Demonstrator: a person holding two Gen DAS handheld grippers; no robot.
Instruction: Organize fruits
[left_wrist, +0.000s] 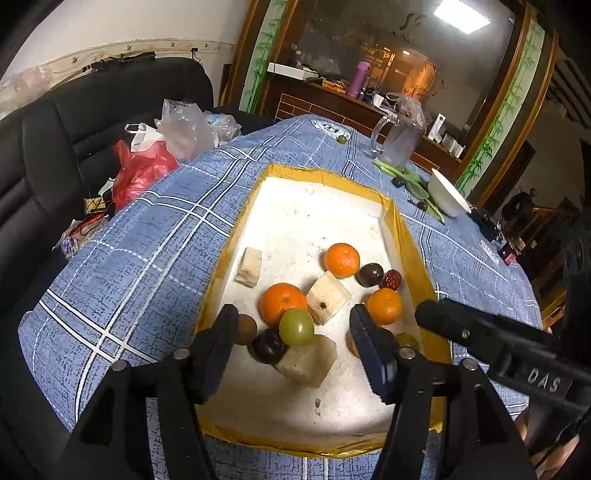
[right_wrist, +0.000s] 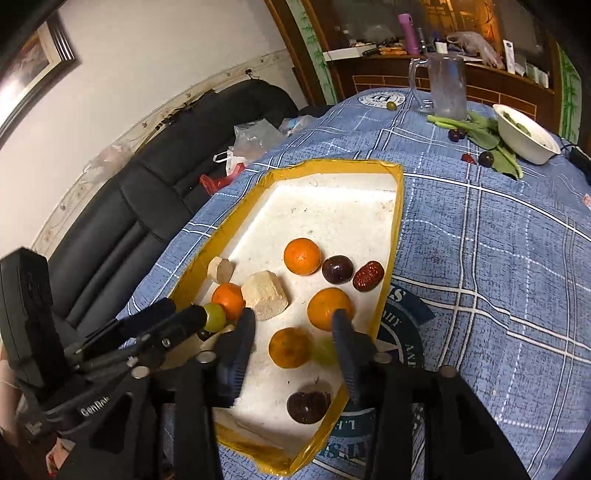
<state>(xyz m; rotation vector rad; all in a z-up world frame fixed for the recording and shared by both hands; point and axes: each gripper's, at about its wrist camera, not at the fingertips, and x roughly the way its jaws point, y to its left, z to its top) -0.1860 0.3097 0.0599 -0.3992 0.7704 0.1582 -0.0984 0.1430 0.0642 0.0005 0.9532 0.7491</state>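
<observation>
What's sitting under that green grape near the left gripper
The green grape sits on top of a dark plum and a pale foam block, beside an orange. Whatever is directly beneath it is covered.

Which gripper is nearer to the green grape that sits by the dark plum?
Left. The left gripper has the green grape between its open fingers; the right gripper hovers further along the tray, over an orange.
</observation>
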